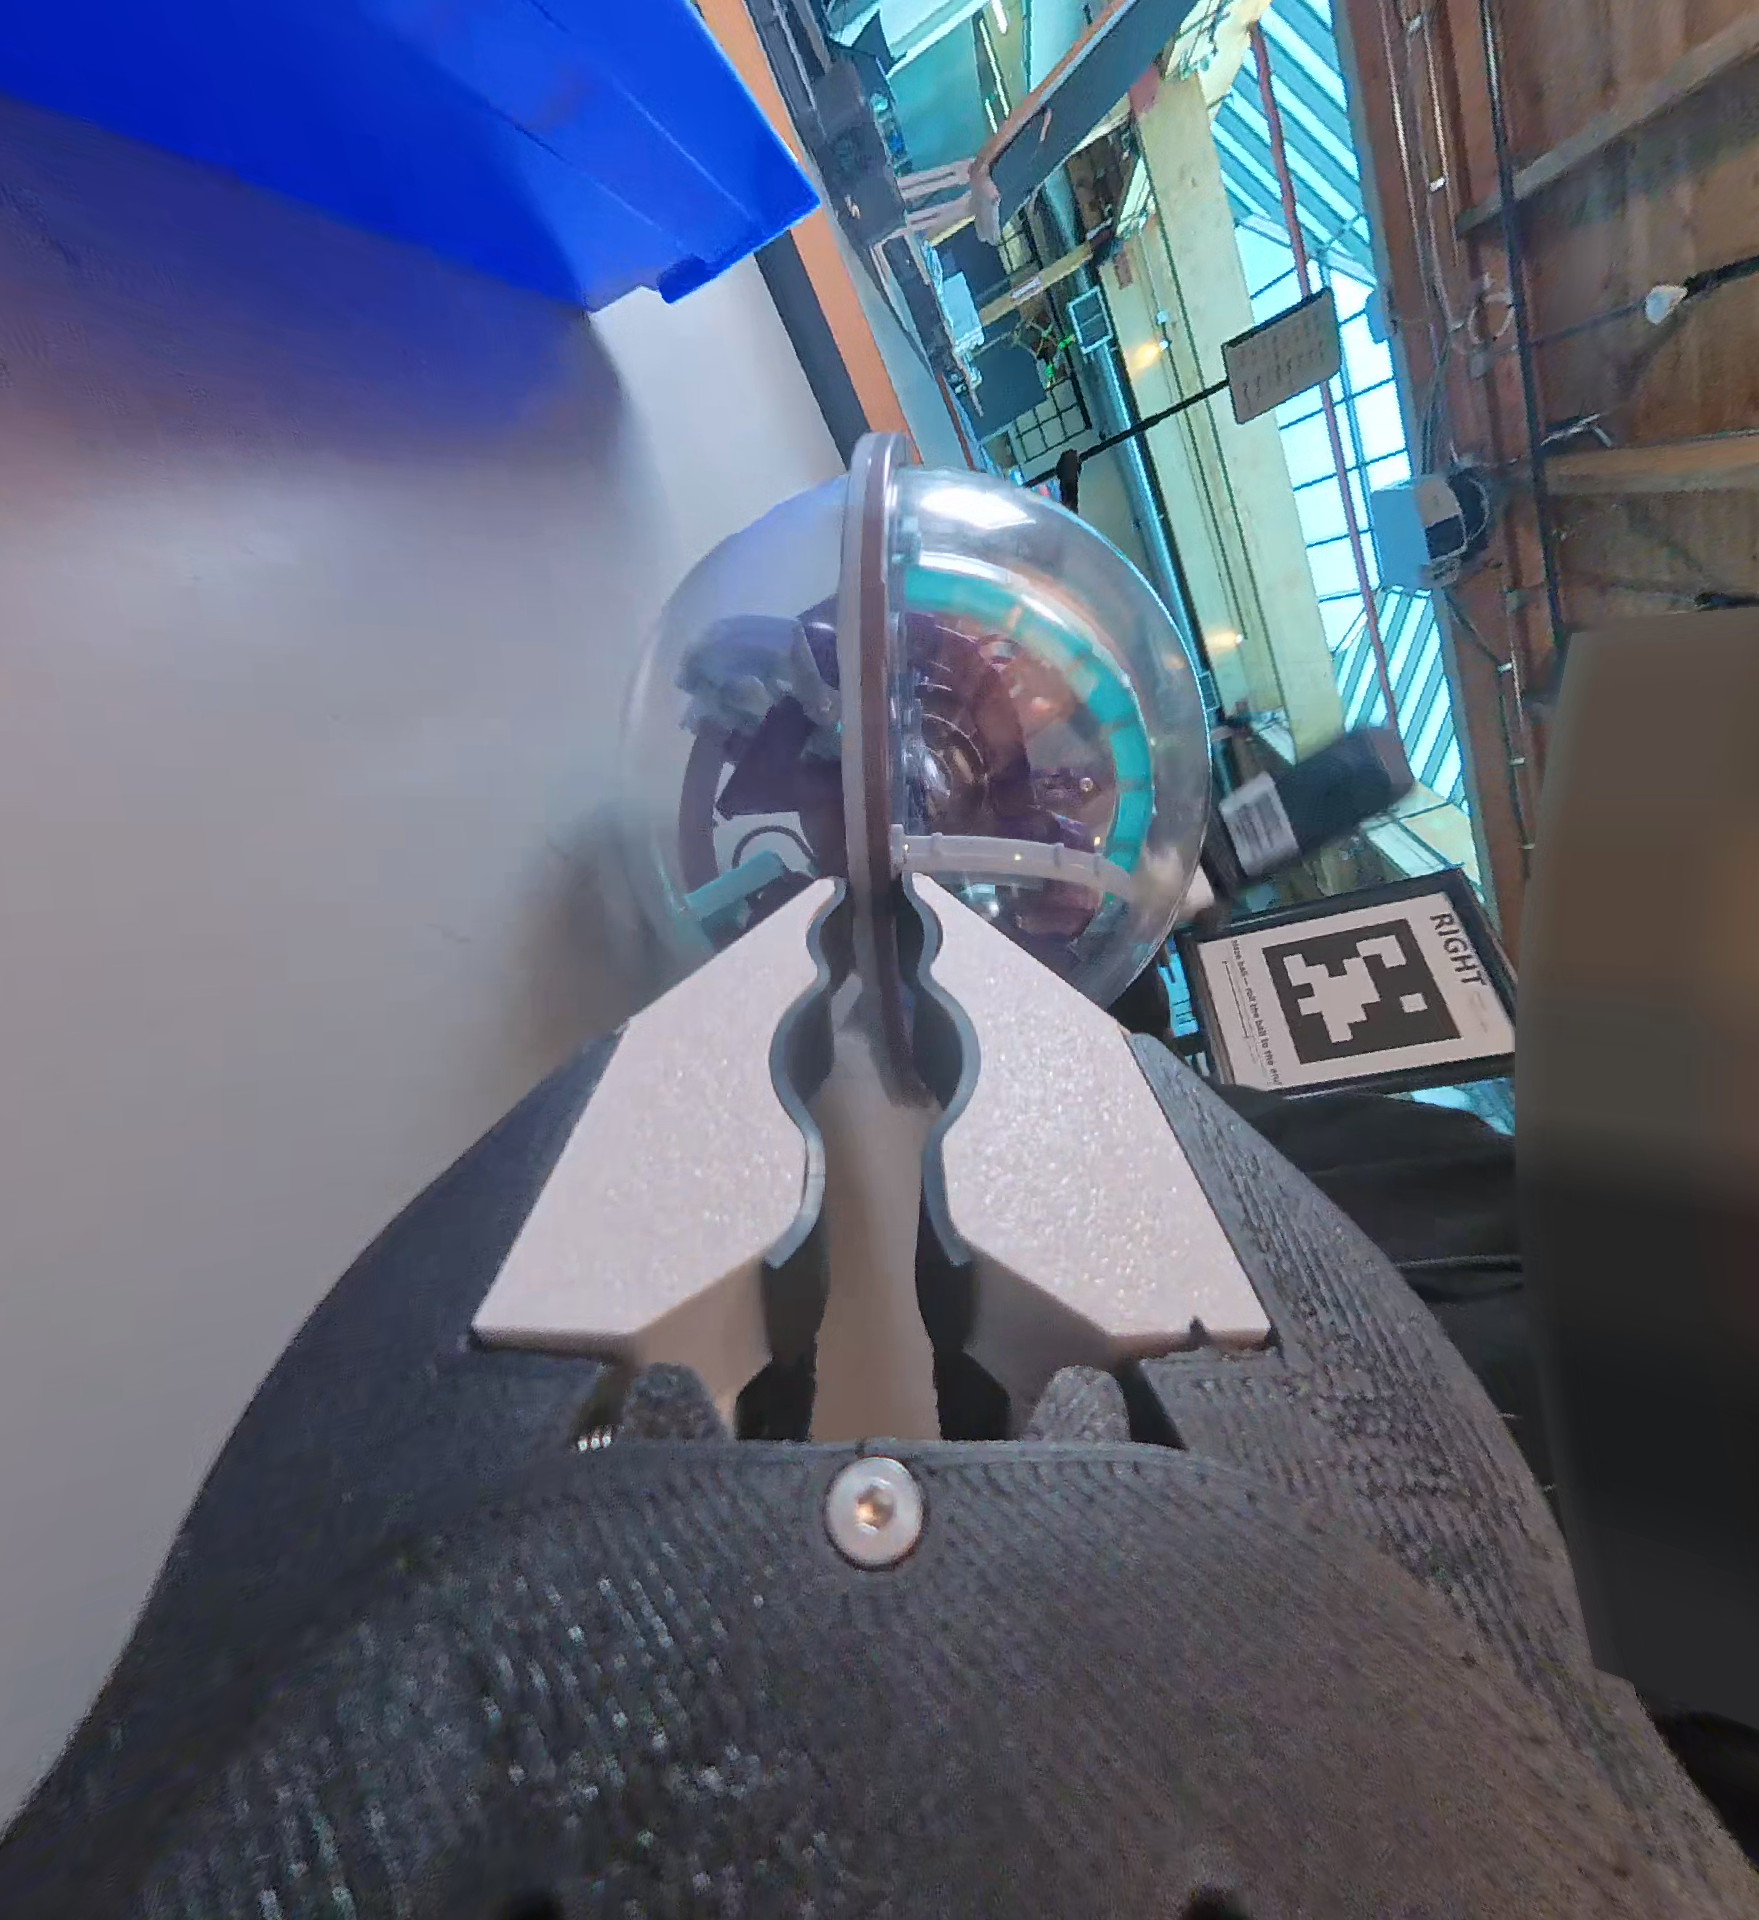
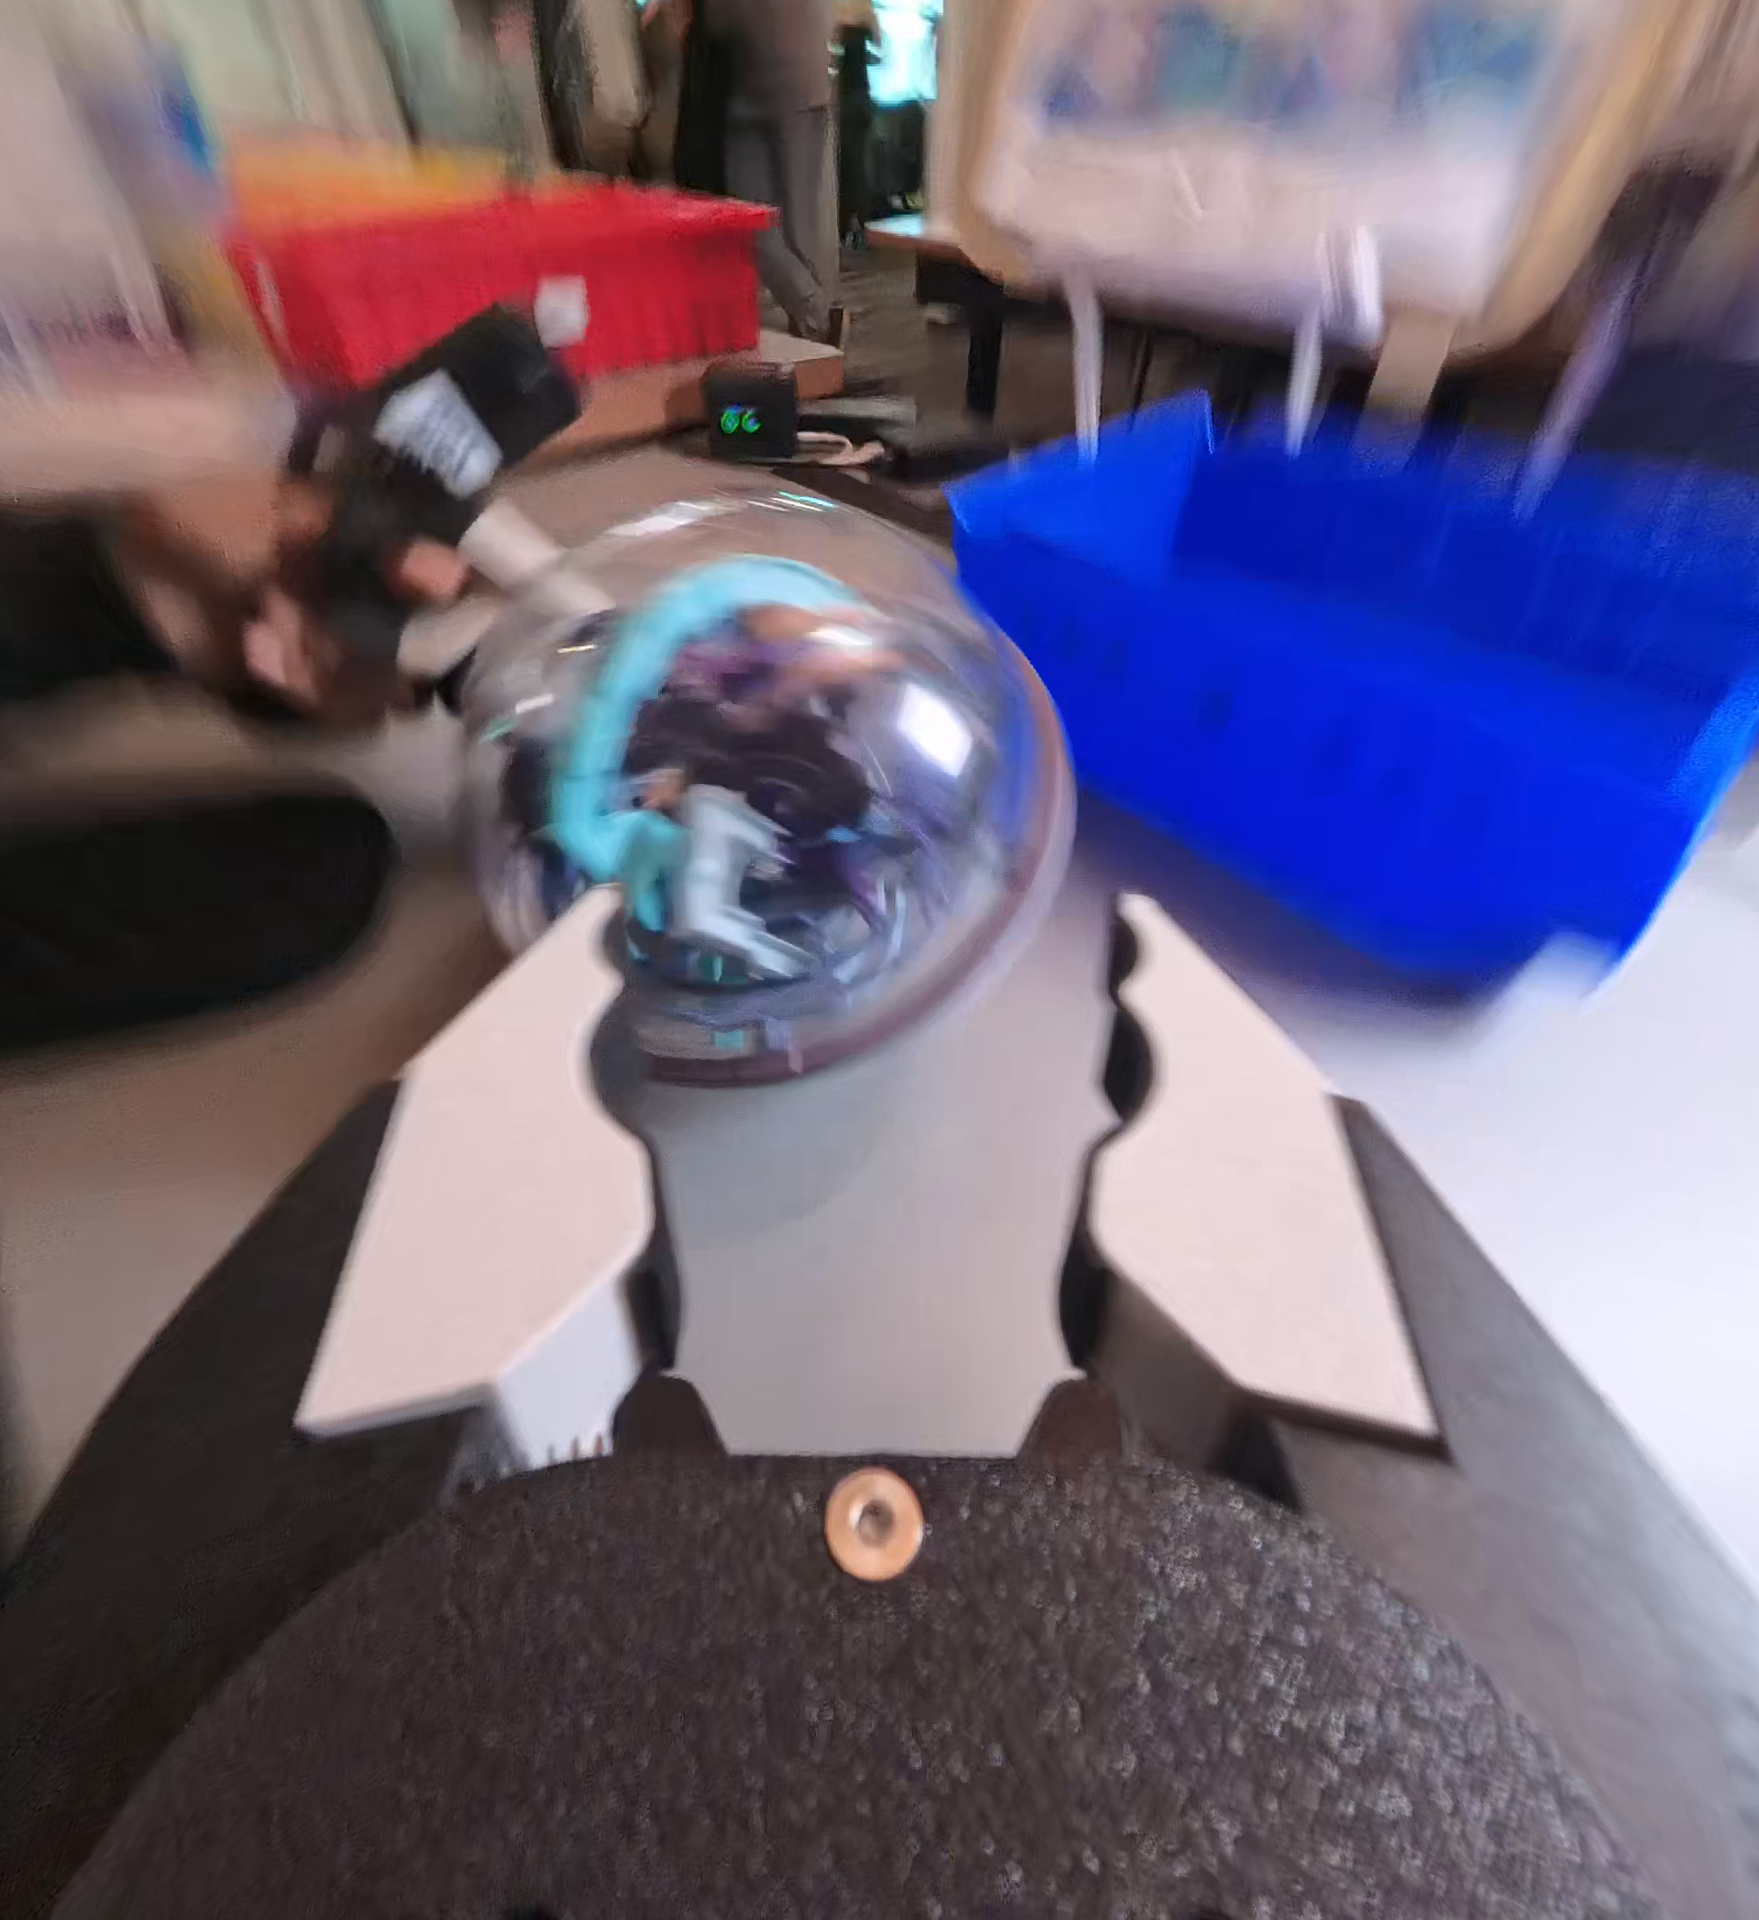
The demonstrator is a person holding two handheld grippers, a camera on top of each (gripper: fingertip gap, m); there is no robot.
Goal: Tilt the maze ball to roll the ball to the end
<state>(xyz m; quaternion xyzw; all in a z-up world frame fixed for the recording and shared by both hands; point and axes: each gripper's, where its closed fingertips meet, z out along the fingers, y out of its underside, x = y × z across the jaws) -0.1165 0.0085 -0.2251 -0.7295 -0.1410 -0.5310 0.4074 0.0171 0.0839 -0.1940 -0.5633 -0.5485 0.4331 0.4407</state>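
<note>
Left gripper pinches maze ball (tracks inside).

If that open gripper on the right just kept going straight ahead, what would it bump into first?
Most likely the maze ball: it sits straight ahead of the right gripper, between its spread fingers. The picture is blurred, so whether they touch already is unclear.

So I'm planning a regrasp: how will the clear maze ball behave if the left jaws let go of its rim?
The maze ball is a smooth round shell, so it would probably roll off. The left gripper pinches only its thin brown seam ring, probably the best purchase. The glossy domes look slippery for the open right gripper. The shell looks rigid and possibly crackable.
</note>
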